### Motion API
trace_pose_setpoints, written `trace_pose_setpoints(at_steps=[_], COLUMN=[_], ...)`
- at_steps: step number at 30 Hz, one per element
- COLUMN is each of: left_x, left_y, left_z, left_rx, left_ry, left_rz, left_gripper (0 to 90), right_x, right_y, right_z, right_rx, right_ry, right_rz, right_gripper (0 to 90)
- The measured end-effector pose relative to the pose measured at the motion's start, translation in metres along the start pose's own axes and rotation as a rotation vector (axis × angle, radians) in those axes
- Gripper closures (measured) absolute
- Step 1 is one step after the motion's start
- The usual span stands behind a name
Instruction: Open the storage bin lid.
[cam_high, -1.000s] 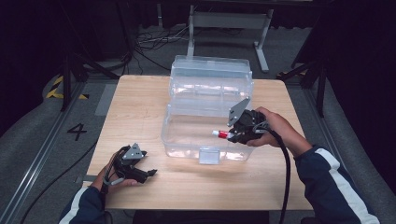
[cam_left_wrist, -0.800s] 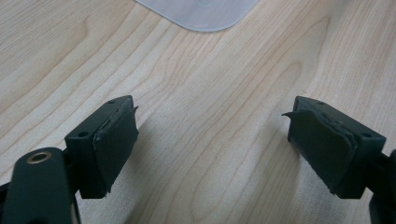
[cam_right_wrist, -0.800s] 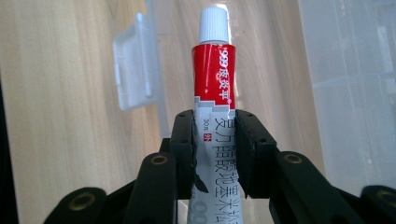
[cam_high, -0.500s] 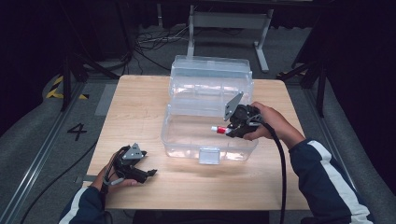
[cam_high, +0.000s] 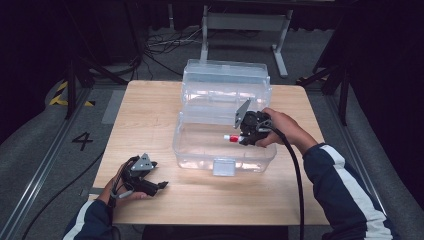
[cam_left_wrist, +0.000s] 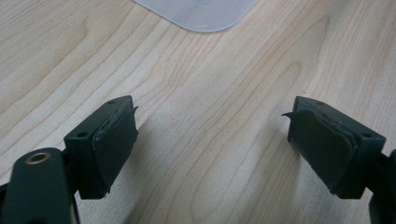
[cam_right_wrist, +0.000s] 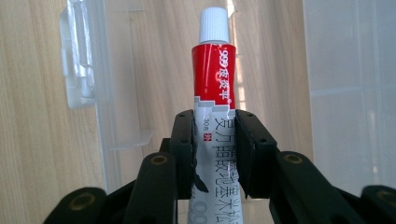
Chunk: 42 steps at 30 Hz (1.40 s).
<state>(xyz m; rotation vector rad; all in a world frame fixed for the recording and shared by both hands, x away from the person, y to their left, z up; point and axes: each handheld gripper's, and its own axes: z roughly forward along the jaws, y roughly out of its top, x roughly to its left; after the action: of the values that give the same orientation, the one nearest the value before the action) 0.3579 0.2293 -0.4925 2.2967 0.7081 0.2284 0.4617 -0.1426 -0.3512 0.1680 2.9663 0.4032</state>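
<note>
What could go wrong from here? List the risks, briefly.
1. The right gripper pinches the tube low on its soft body, with the capped end sticking far out; a hard squeeze might crease it or let it swivel.
2. The tube hangs over the open clear box, near its front wall; a hasty release might bounce it against the wall.
3. The left gripper lies open on the table, away from the box, so nothing steadies the light box if bumped.
</note>
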Motion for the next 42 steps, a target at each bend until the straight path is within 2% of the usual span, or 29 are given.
trace_pose_setpoints(at_steps=[9,10,32,42], left_x=[0.0,0.0,0.0,0.0], left_y=[0.0,0.0,0.0,0.0], left_z=[0.0,0.0,0.0,0.0], left_rx=[-0.001,-0.001,-0.001,-0.001], left_ry=[0.0,0.0,-0.001,-0.001], left_rz=[0.001,0.001,0.001,0.0], left_gripper=[15.8,15.8,15.8,15.8], right_x=[-0.003,-0.004,-0.002,-0.003], right_y=[-0.006,-0.006,-0.014,-0.019], right_z=[0.01,0.011,0.04,0.047], right_rx=[0.022,0.023,0.059,0.067], right_ry=[0.019,0.019,0.062,0.077], right_rz=[0.008,-0.008,0.014,0.022], right_gripper=[70.5,70.5,70.5,70.4])
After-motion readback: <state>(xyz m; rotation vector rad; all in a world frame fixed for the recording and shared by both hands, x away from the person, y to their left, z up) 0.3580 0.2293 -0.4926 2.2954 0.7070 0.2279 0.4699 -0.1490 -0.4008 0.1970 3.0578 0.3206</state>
